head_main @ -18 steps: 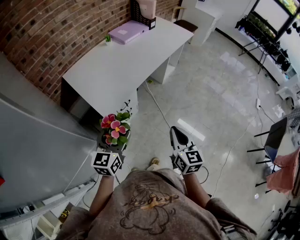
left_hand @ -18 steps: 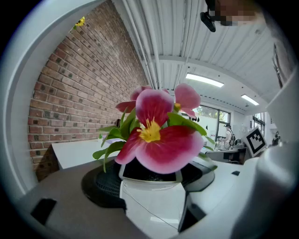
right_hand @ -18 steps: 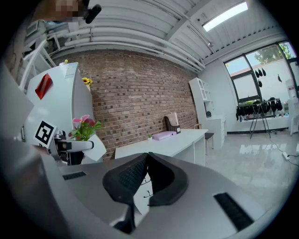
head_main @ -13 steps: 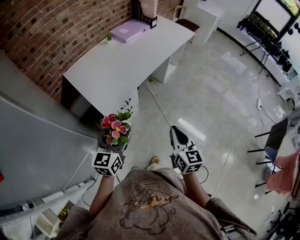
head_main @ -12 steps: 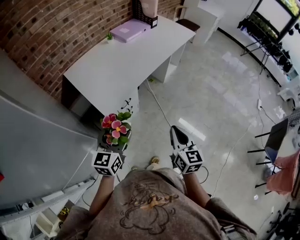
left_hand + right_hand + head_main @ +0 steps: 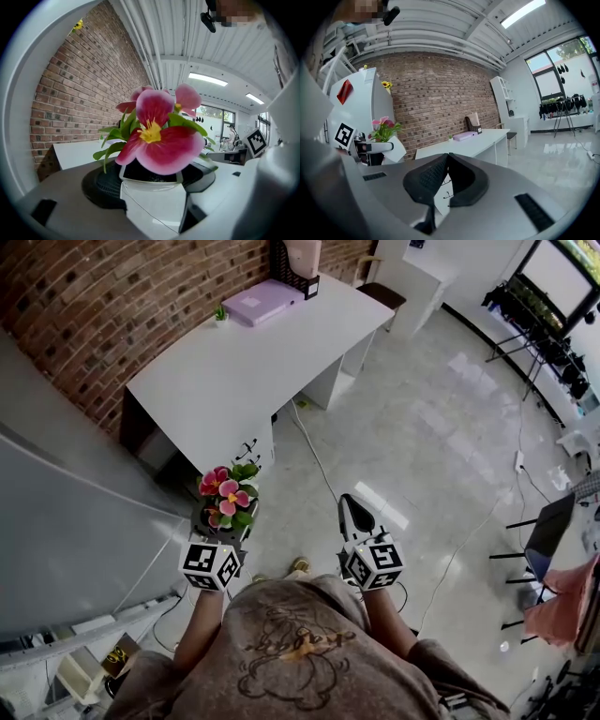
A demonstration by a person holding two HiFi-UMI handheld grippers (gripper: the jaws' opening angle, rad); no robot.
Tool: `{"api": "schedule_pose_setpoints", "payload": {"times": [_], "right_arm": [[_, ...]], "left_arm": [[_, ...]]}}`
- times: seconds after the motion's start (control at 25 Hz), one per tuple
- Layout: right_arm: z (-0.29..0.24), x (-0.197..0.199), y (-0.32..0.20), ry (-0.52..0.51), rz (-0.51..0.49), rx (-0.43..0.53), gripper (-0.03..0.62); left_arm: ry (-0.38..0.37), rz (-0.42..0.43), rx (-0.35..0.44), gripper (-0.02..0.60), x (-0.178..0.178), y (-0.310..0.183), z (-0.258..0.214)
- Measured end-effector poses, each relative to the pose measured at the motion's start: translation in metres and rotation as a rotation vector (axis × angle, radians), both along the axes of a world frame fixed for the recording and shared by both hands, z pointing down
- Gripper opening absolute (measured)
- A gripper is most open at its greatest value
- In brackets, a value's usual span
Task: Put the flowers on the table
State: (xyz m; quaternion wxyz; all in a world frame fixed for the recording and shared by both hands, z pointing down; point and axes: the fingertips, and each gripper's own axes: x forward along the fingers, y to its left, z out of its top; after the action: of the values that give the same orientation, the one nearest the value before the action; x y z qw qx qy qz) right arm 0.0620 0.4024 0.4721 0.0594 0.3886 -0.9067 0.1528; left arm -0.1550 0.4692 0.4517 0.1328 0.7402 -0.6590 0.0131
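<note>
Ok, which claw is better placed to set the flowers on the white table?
Left. The left claw grips the white flower pot, and the table lies ahead on its side. The right claw is shut and empty, apart from the pot.

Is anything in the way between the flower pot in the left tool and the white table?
Nothing visible. The left tool holds the flower pot just short of the white table, whose near end is bare; the purple folder lies at the far end.

Two hand-held grippers (image 6: pixel 223 521) (image 6: pixel 352 510) — one flower pot (image 6: pixel 152 197), one table (image 6: pixel 244 367).
</note>
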Motion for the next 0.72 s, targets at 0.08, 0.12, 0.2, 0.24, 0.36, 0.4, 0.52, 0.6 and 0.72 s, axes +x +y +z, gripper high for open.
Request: {"api": "schedule_pose_setpoints", "payload": {"times": [0.08,0.12,0.2,0.24,0.36,0.4,0.52,0.6,0.72], "right_arm": [[0.0,0.007,-0.007,0.004,-0.004,-0.001,0.003],[0.002,0.011,-0.011,0.006,-0.008,-0.003,0.005],[0.013,0.021,-0.016,0.01,-0.025,-0.007,0.003],[0.018,0.026,-0.02,0.013,-0.033,-0.008,0.005],[0.026,0.034,-0.034,0.019,-0.036,-0.011,0.003],[0.026,0.035,-0.038,0.017,-0.037,-0.013,0.003],[0.024,0.034,-0.05,0.013,-0.051,-0.011,0.003],[0.025,0.032,-0.058,0.011,-0.057,-0.011,0.005],[0.029,0.028,-0.071,0.005,-0.056,-0.014,0.005]], "left_arm": [[-0.005,-0.007,0.003,0.364,0.006,-0.007,0.0],[-0.006,-0.013,0.007,0.364,0.01,-0.01,0.001],[0.002,-0.025,0.015,0.364,0.019,-0.016,0.004],[0.008,-0.029,0.019,0.364,0.023,-0.02,0.006],[0.016,-0.032,0.023,0.364,0.031,-0.03,0.008],[0.015,-0.033,0.022,0.364,0.032,-0.033,0.009],[0.014,-0.037,0.027,0.364,0.034,-0.044,0.006],[0.011,-0.033,0.033,0.364,0.035,-0.054,0.005],[0.003,-0.017,0.038,0.364,0.034,-0.069,0.005]]}}
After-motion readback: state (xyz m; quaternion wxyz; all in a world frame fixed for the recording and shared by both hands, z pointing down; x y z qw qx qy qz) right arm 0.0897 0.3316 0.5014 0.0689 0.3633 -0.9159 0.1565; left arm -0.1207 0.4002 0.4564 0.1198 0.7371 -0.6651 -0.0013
